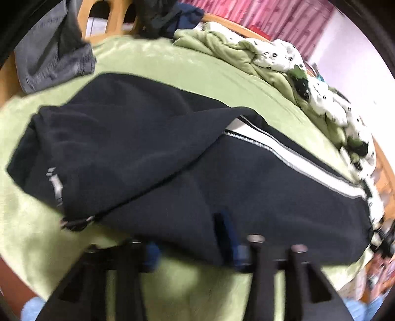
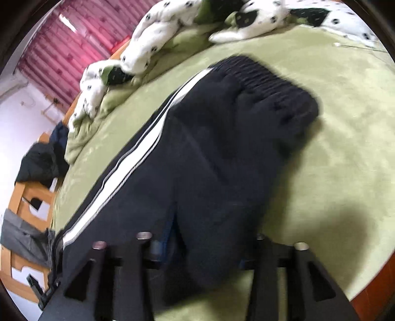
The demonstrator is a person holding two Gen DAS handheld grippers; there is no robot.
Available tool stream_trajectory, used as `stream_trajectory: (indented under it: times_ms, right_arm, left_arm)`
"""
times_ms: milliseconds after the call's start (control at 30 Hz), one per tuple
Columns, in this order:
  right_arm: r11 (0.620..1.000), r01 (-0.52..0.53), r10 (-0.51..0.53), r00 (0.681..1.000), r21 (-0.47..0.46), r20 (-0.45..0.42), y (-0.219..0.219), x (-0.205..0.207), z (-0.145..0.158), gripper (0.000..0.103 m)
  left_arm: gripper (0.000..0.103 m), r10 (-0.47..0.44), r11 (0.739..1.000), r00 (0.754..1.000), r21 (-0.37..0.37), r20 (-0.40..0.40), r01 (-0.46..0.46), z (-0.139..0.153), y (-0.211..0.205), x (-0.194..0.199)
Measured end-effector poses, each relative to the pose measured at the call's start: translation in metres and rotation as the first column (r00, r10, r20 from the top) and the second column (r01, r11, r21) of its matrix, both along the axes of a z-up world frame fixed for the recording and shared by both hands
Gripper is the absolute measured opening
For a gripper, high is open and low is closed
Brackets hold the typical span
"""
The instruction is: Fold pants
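Observation:
Dark navy pants (image 1: 172, 153) with a white side stripe (image 1: 296, 158) lie across the green bed sheet (image 1: 172, 61). One dark layer lies slanted over the striped part. My left gripper (image 1: 190, 249) is at the pants' near edge, jaws apart, and the right fingertip (image 1: 223, 232) overlaps the cloth without pinching it. In the right wrist view the pants (image 2: 209, 148) run from the gathered waistband (image 2: 266, 81) down to my right gripper (image 2: 200, 251). That gripper stands open, with cloth lying loose between its fingers. The picture is blurred.
A rumpled white and green spotted quilt (image 1: 284, 56) (image 2: 172, 32) is heaped along the far side of the bed. A grey garment (image 1: 54, 54) (image 2: 22, 234) and dark clothes (image 1: 167, 17) (image 2: 42, 160) hang over the wooden bed frame (image 2: 32, 197). Behind hangs a pink curtain (image 2: 74, 42).

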State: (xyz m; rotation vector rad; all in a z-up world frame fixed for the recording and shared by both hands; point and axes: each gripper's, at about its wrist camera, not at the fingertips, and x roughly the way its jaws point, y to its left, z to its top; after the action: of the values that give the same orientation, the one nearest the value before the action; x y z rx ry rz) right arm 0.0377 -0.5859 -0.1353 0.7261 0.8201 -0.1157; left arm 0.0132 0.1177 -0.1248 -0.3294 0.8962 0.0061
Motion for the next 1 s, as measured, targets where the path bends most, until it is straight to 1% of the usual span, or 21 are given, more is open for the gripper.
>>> stream_trajectory:
  times_ms: [33,67,167,233,267,300,333,367,400,467,533,600,633,667,733,800,833,900,933,967,1000]
  right_arm:
    - [0.997,0.071,-0.072,0.997,0.020,0.037,-0.011,-0.007,0.000,0.059]
    - [0.992,0.116,-0.117,0.992,0.040,0.040,-0.020,-0.008,-0.002,0.065]
    - [0.982,0.156,-0.158,0.987,0.106,0.010,-0.046,0.011,-0.013,0.066]
    - [0.973,0.186,-0.185,0.983,0.137,-0.021,-0.058,0.029,-0.022,0.066]
    - [0.971,0.177,-0.177,0.984,0.160,-0.017,-0.060,0.037,-0.026,0.066]
    - [0.969,0.180,-0.179,0.984,0.170,-0.020,-0.063,0.045,-0.028,0.064]
    - [0.967,0.211,-0.211,0.977,0.146,-0.017,-0.062,0.048,-0.027,0.059]
    - [0.968,0.225,-0.226,0.974,0.115,0.002,-0.060,0.048,-0.021,0.048]
    - [0.970,0.228,-0.232,0.972,0.088,0.045,-0.061,0.046,-0.012,0.046]
    - [0.971,0.215,-0.229,0.964,0.109,0.136,-0.066,0.038,0.004,0.046]
    - [0.980,0.190,-0.196,0.974,0.057,0.115,-0.065,0.041,0.008,0.047]
    - [0.985,0.173,-0.172,0.984,-0.018,0.050,-0.062,0.045,0.001,0.056]
    - [0.984,0.171,-0.171,0.985,-0.057,0.003,-0.062,0.045,-0.005,0.059]
    - [0.985,0.156,-0.158,0.987,-0.071,-0.019,-0.064,0.039,-0.009,0.059]
    - [0.982,0.163,-0.165,0.986,-0.092,-0.016,-0.064,0.020,-0.003,0.059]
    - [0.972,0.199,-0.203,0.979,-0.124,-0.019,-0.061,-0.002,0.003,0.060]
    - [0.968,0.211,-0.215,0.976,-0.139,-0.018,-0.057,-0.011,0.008,0.060]
    - [0.956,0.234,-0.240,0.971,-0.176,-0.009,-0.046,-0.025,0.022,0.060]
    - [0.948,0.242,-0.248,0.969,-0.205,0.000,-0.039,-0.030,0.032,0.060]
    - [0.940,0.243,-0.247,0.969,-0.241,0.015,-0.029,-0.035,0.043,0.060]
    - [0.931,0.239,-0.241,0.970,-0.276,0.025,-0.020,-0.036,0.053,0.060]
  left_arm:
    - [0.071,0.001,1.000,1.000,0.029,0.018,-0.002,-0.001,-0.002,-0.010]
    - [0.074,-0.001,0.999,1.000,0.048,0.031,-0.001,-0.002,-0.005,-0.017]
    - [0.074,0.006,0.997,0.999,0.081,0.044,-0.010,-0.005,-0.011,-0.034]
    - [0.074,0.023,0.997,0.999,0.071,0.049,-0.027,0.001,-0.013,-0.039]
    - [0.074,0.026,0.997,0.998,0.065,0.052,-0.029,0.005,-0.015,-0.038]
    - [0.074,0.029,0.998,0.998,0.062,0.058,-0.032,0.009,-0.016,-0.040]
    - [0.074,0.032,0.997,0.997,0.068,0.076,-0.037,0.016,-0.015,-0.045]
    - [0.074,0.035,0.996,0.995,0.082,0.094,-0.042,0.022,-0.016,-0.047]
    - [0.074,0.038,0.993,0.993,0.108,0.115,-0.051,0.030,-0.016,-0.050]
    - [0.074,0.033,0.989,0.989,0.141,0.142,-0.053,0.040,-0.018,-0.049]
    - [0.074,0.037,0.984,0.988,0.166,0.151,-0.062,0.048,-0.015,-0.049]
    - [0.074,0.049,0.980,0.986,0.182,0.157,-0.078,0.052,-0.010,-0.046]
    - [0.074,0.063,0.976,0.985,0.197,0.159,-0.094,0.053,-0.007,-0.045]
    - [0.074,0.079,0.970,0.984,0.215,0.157,-0.112,0.053,-0.003,-0.043]
    - [0.074,0.098,0.964,0.982,0.232,0.158,-0.134,0.052,0.007,-0.041]
    - [0.074,0.139,0.951,0.981,0.258,0.138,-0.171,0.048,0.014,-0.036]
    - [0.073,0.150,0.950,0.981,0.255,0.124,-0.178,0.045,0.020,-0.033]
    - [0.072,0.150,0.962,0.983,0.212,0.110,-0.171,0.039,0.030,-0.029]
    - [0.061,0.133,0.972,0.985,0.177,0.110,-0.151,0.035,0.034,-0.025]
    - [0.044,0.115,0.978,0.988,0.161,0.106,-0.132,0.032,0.038,-0.021]
    - [0.036,0.104,0.979,0.990,0.164,0.098,-0.119,0.029,0.041,-0.016]
